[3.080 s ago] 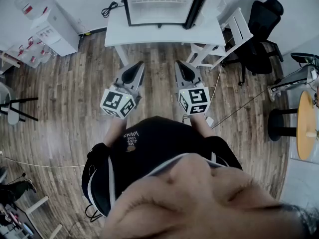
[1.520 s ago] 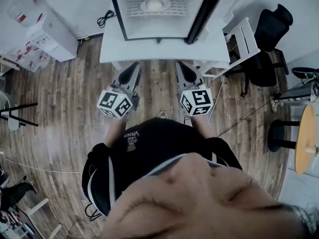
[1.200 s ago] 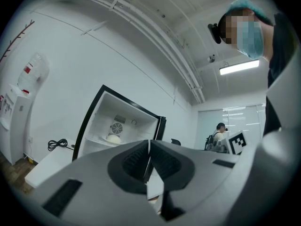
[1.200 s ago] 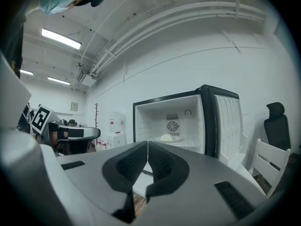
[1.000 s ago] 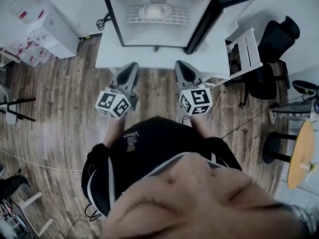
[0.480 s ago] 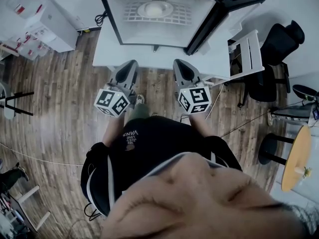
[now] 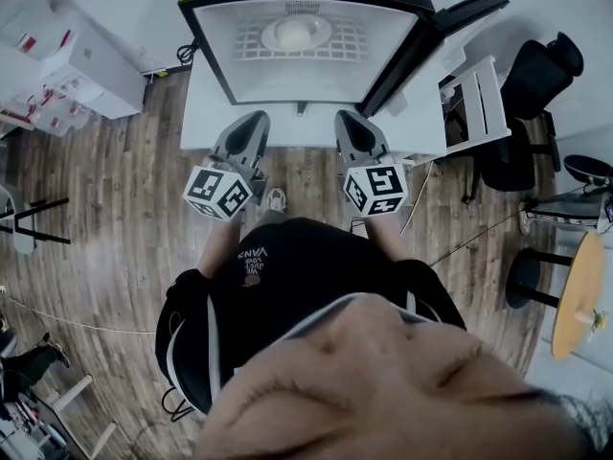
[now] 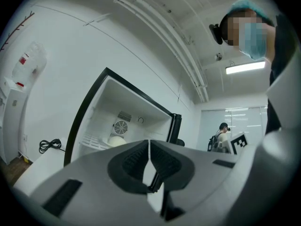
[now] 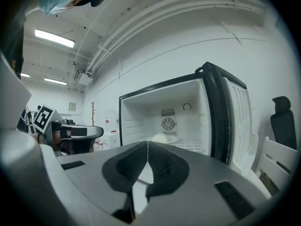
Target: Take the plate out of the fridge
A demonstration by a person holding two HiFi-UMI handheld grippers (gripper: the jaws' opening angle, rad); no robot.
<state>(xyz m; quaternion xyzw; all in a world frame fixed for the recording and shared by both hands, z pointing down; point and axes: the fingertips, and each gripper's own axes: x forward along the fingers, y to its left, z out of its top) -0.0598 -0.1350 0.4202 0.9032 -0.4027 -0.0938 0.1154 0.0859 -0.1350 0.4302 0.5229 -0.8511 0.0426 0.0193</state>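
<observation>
A black mini fridge (image 7: 205, 41) stands open on a white table (image 7: 206, 123), its door (image 7: 421, 41) swung to the right. Inside, a white plate (image 7: 296, 33) carrying a pale round item lies on the wire shelf; the plate (image 8: 115, 141) and the plate (image 9: 162, 138) also show in both gripper views. My left gripper (image 7: 251, 127) and right gripper (image 7: 351, 126) are shut and empty. They point level at the fridge, side by side, short of the opening and over the table's front edge.
A white folding chair (image 7: 474, 99) and a black office chair (image 7: 541, 75) stand right of the table. White cabinets (image 7: 67, 51) sit at the left, a round wooden table (image 7: 575, 295) at the far right. A power cord (image 8: 49, 145) lies beside the fridge.
The person has walked toward the fridge. It now appears larger and closer, and both shut grippers have come forward from over the floor to the table's front edge.
</observation>
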